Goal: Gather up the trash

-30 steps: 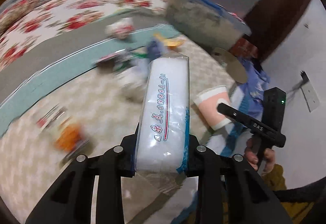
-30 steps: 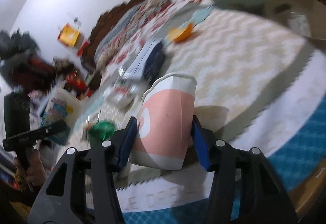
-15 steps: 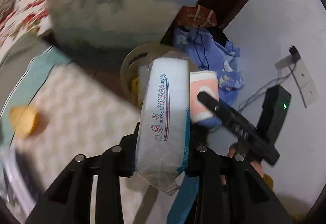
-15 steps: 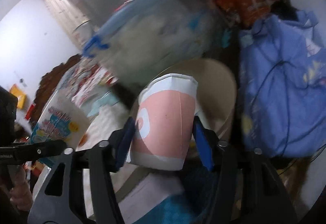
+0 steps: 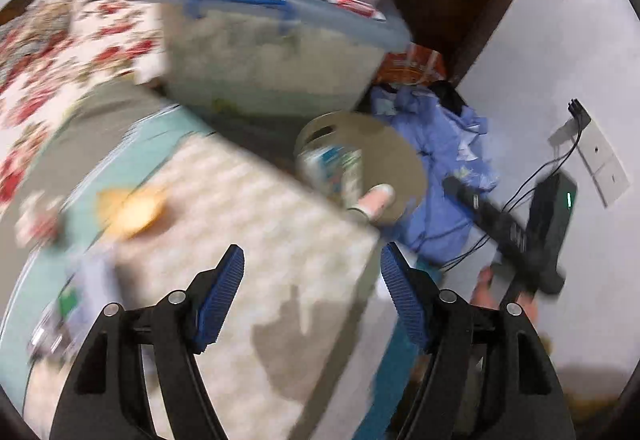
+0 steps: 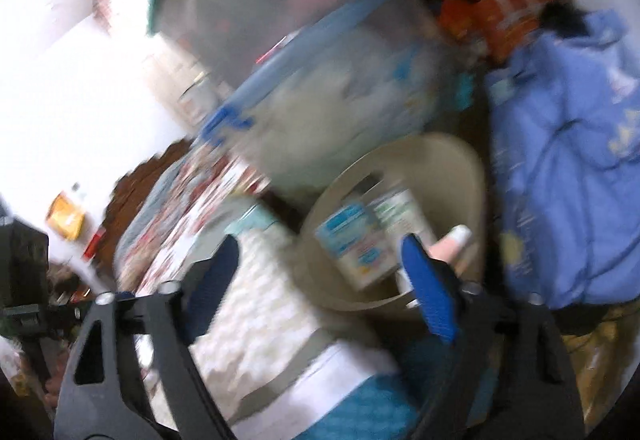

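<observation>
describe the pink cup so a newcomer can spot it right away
Find the big clear storage tub with the blue lid; in front of it stands a round beige bin. The pink paper cup lies tilted inside the bin, beside a white-and-blue printed packet. It is the only plain pink, white-rimmed thing there.

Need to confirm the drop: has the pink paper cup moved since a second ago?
Yes. The pink paper cup has left the right gripper, whose jaws are opening and empty, and now lies inside the round beige bin.
</observation>
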`<state>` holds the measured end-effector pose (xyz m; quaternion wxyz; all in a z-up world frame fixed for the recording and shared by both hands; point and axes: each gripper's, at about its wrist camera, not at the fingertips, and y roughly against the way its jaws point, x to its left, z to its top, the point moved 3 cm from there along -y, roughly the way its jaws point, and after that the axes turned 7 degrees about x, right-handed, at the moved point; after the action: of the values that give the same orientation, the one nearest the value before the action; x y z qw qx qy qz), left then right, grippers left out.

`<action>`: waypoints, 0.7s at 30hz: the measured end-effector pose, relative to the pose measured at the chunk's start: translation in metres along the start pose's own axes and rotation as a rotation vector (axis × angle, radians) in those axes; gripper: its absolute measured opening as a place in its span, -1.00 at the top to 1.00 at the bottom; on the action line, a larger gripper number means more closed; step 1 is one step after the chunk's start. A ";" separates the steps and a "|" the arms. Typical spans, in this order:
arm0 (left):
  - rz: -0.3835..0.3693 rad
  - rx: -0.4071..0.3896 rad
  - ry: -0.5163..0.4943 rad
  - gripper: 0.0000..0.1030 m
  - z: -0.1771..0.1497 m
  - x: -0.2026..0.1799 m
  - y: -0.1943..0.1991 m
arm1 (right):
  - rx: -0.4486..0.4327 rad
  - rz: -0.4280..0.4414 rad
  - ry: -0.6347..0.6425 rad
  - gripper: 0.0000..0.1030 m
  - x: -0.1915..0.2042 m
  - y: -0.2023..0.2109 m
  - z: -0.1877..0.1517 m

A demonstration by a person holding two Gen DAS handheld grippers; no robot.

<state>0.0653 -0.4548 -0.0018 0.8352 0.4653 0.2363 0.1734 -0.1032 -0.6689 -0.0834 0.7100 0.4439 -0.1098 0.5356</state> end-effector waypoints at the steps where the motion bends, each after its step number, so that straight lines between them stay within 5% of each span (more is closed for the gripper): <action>1: 0.025 -0.005 0.025 -0.31 -0.020 0.018 0.013 | 0.039 0.027 0.028 -0.23 0.012 -0.007 -0.003; 9: 0.268 -0.045 0.301 -0.30 -0.105 0.158 0.101 | 0.236 0.127 0.257 -0.19 0.123 -0.071 -0.022; 14: 0.268 -0.047 0.354 -0.33 -0.066 0.220 0.101 | 0.350 0.134 0.209 -0.22 0.153 -0.135 -0.034; 16: 0.256 -0.032 0.349 -0.56 -0.049 0.235 0.089 | 0.392 0.131 0.135 -0.24 0.152 -0.161 -0.037; 21: 0.320 0.065 0.257 -0.62 0.011 0.258 0.020 | 0.460 0.125 0.048 -0.31 0.153 -0.205 -0.040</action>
<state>0.2838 -0.3203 -0.0398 0.7446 0.4975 0.2697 0.3540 0.1215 -0.5444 -0.1151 0.5579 0.5735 0.0045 0.5999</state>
